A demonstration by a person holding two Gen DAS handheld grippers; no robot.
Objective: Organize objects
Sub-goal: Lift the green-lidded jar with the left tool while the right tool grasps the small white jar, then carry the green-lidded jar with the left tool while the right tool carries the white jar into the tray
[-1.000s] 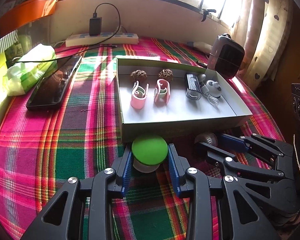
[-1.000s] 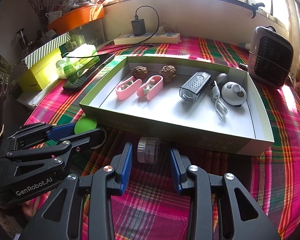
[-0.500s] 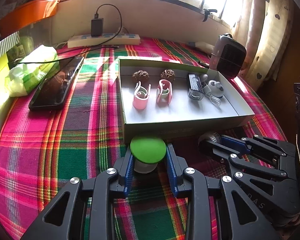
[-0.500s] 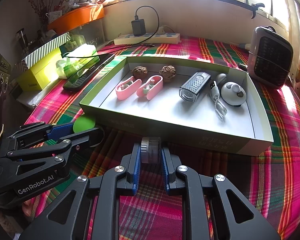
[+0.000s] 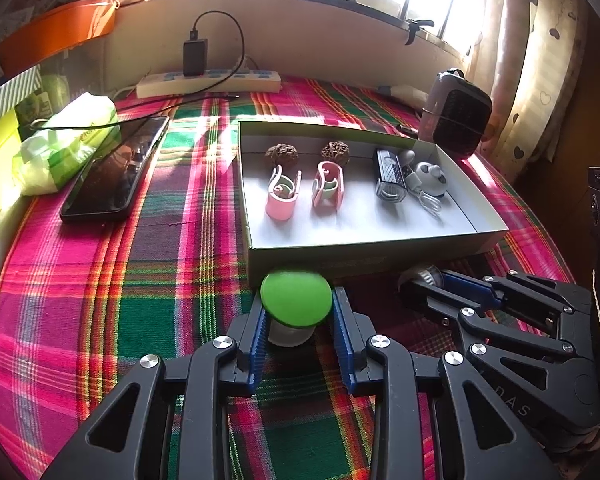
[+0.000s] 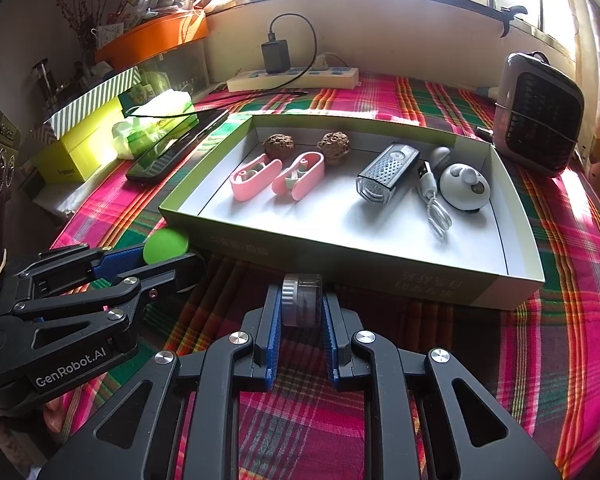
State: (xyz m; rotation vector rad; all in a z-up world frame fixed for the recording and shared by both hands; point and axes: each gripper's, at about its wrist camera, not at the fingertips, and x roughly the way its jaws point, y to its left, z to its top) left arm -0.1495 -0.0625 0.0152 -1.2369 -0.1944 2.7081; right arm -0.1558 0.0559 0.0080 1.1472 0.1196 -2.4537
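Both jars gripped, neither yet boxed.
Your left gripper (image 5: 296, 320) clamps the green-lidded jar (image 5: 296, 300); your right gripper (image 6: 300, 312) clamps the clear jar (image 6: 302, 300), both just before the box (image 6: 340, 256). Six items already lie inside.

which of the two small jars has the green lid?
The jar between the left tongs. The right tongs grip the other jar, which lies sideways with a ribbed silver lid.

A: The green-lidded jar (image 5: 296, 305) shows only its lid and a sliver of pale body; contents hidden.

B: Print on the box (image 6: 380, 276) front wall is too blurred to read.
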